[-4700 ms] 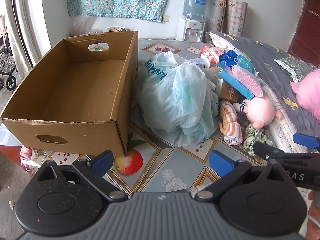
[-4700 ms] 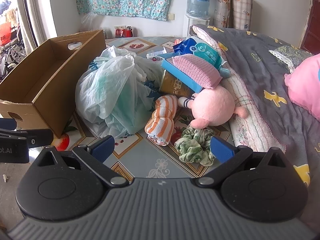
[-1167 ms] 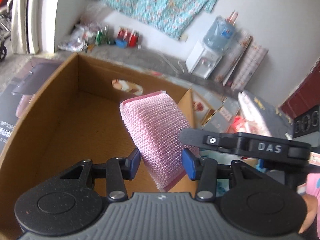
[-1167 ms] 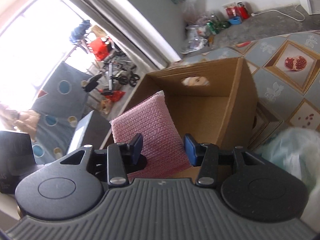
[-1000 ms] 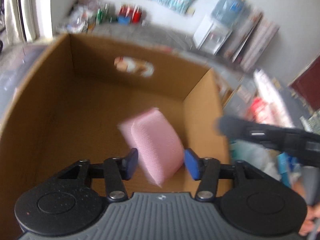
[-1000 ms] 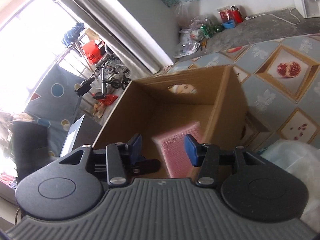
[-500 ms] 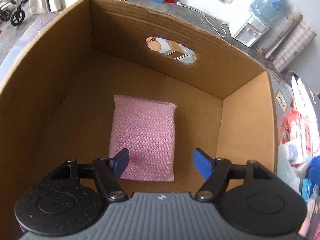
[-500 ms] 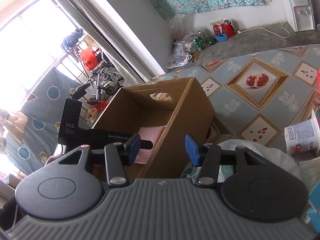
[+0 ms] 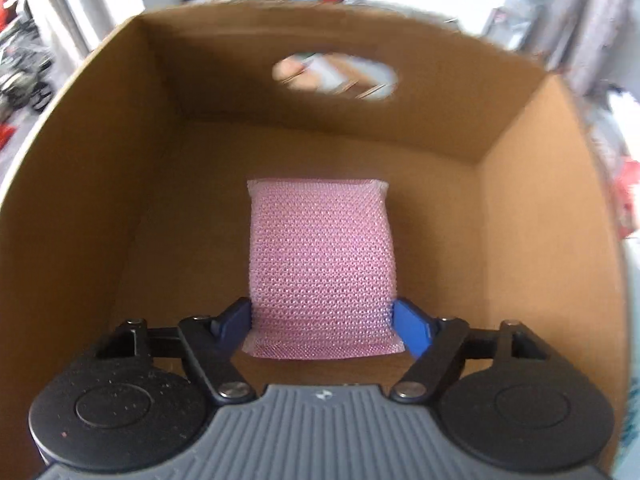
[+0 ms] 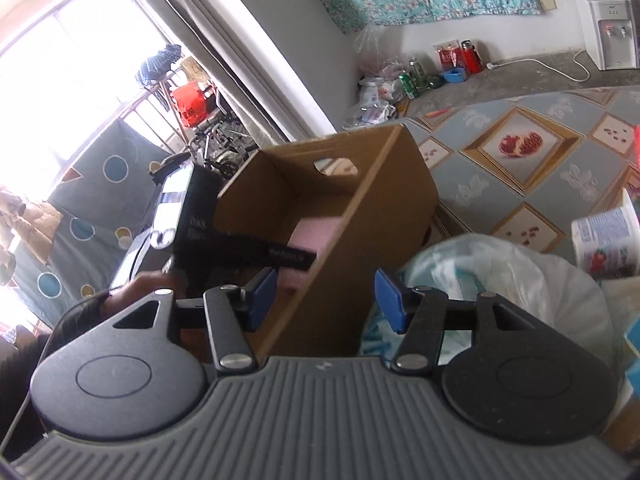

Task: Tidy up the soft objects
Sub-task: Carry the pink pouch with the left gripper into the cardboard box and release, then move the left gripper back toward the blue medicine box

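A pink knitted sponge pad [image 9: 322, 256] lies flat on the floor of the brown cardboard box [image 9: 100, 160]. My left gripper [image 9: 322, 322] points down into the box. Its blue fingers stand either side of the pad's near end and its jaws are opening, not pressing on the pad. In the right wrist view the box [image 10: 384, 216] stands on the patterned table, with the pad [image 10: 316, 232] showing inside and the left tool [image 10: 240, 248] reaching over the rim. My right gripper [image 10: 326, 298] hovers outside the box's near corner, jaws opening, with nothing between them.
A white and pale green plastic bag [image 10: 500, 280] bulges just right of the box. Behind it a yogurt cup [image 10: 604, 240] lies on the fruit-patterned tablecloth [image 10: 520, 148]. A hand [image 10: 136, 284] holds the left tool. The floor beyond holds cans and bags.
The left gripper let go of the pink pad, which dropped flat onto the box floor; the gripper then sank until its fingers flank the pad. The right gripper drew back rightward, out of the box.
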Motion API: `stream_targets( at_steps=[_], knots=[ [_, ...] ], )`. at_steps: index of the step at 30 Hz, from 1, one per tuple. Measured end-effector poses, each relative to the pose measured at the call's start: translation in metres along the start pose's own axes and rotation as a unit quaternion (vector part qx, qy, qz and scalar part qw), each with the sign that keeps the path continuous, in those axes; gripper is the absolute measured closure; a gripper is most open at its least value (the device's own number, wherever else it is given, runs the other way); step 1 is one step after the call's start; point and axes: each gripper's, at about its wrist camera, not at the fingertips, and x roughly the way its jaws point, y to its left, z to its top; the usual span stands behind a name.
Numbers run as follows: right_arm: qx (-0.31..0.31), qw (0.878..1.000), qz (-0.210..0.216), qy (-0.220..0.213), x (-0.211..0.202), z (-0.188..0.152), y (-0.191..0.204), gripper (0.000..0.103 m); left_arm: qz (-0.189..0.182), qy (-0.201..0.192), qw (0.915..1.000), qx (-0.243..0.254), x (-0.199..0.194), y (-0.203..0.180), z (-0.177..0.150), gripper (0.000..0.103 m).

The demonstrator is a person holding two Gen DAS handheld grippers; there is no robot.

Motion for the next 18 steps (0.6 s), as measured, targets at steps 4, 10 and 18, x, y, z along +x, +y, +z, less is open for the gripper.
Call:
stream_targets(
  at_steps=[4,10,18],
  knots=[
    [0.008,1.000,-0.010,0.001,-0.001,-0.002,-0.009,0.048,-0.031,-0.022,0.9988,0.031,0.002,-0.016,0.009,0.026],
    [0.022,1.000,-0.015,0.003,0.001,-0.001,-0.021,0.046,-0.052,-0.051,0.9971,0.024,0.006,-0.019,0.025,0.022],
    [0.033,0.999,-0.012,-0.002,-0.001,0.000,-0.026,0.045,-0.092,-0.047,0.9922,-0.070,0.002,0.019,0.031,0.021]
  ],
)
